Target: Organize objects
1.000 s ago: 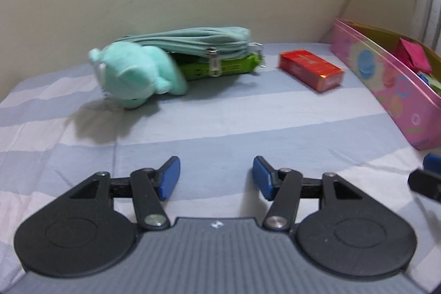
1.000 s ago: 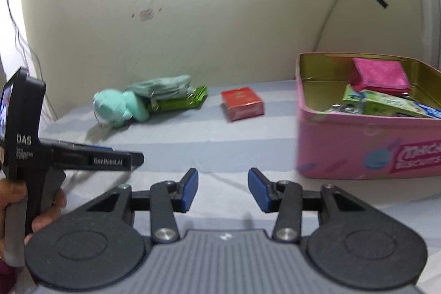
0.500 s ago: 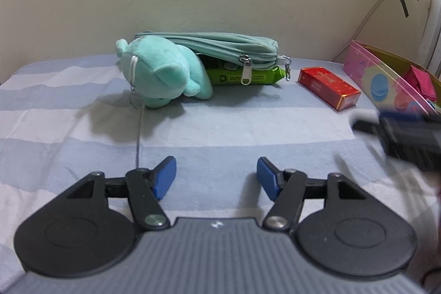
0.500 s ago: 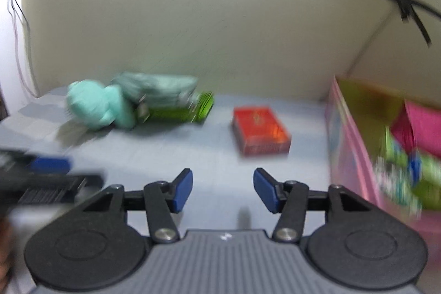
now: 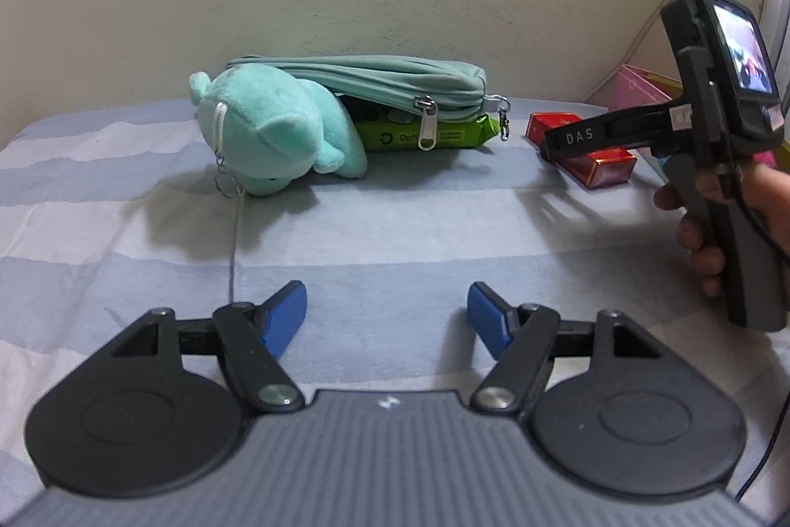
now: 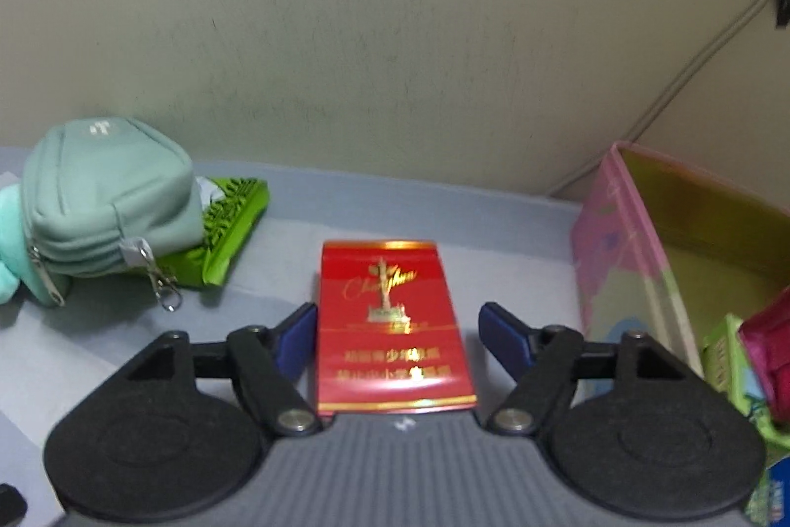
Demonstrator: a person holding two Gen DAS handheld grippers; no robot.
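A red box [image 6: 392,324] lies flat on the striped sheet, between the open fingers of my right gripper [image 6: 397,329]; the left pad is close to its side, the right pad stands apart. In the left wrist view the right gripper [image 5: 548,146] hangs over the same red box [image 5: 605,169]. My left gripper [image 5: 386,312] is open and empty over bare sheet. A mint plush toy [image 5: 276,127], a mint zip pouch [image 5: 385,85] and a green packet [image 5: 424,134] lie together near the wall.
A pink tin [image 6: 622,260] with several items inside stands right of the red box, against the wall. The pouch [image 6: 106,201] and green packet [image 6: 229,230] lie to the left of the box. A hand [image 5: 711,225] holds the right gripper's handle.
My right gripper has moved forward and down until its open fingers flank the red box. My left gripper has turned slightly left and stays open.
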